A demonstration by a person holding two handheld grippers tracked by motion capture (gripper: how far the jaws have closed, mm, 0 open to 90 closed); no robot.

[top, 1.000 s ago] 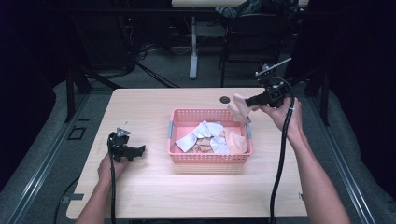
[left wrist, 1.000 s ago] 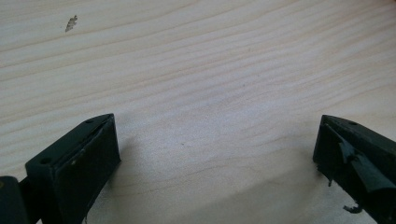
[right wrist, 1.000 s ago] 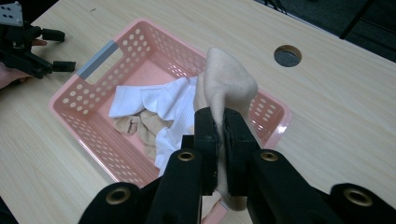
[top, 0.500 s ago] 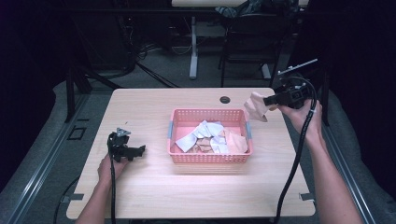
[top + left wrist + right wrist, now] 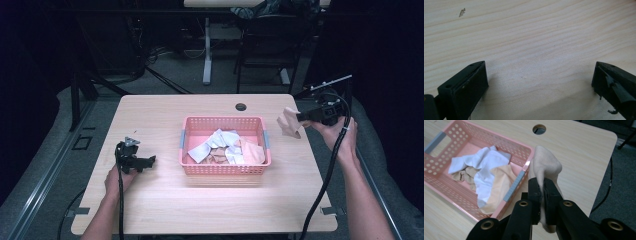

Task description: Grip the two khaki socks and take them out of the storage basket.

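Observation:
A pink perforated basket (image 5: 225, 169) (image 5: 439, 182) stands mid-table with white and beige socks (image 5: 225, 147) (image 5: 486, 173) heaped inside. My right gripper (image 5: 300, 117) (image 5: 541, 183) is shut on a beige sock (image 5: 289, 123) (image 5: 546, 166), held in the air just right of the basket's right end, over the table's right side. My left gripper (image 5: 150, 161) (image 5: 539, 77) rests on the table left of the basket, jaws wide open over bare wood with nothing between them.
The light wooden table (image 5: 160, 115) has a round cable hole (image 5: 241, 106) (image 5: 539, 129) behind the basket. Black cables (image 5: 325, 185) trail from both grippers. Dark floor, desk legs and chairs lie beyond the far edge.
My right gripper has carried the beige sock rightward and slightly down, from above the basket's far right corner to beyond its right end. The left gripper has stayed put.

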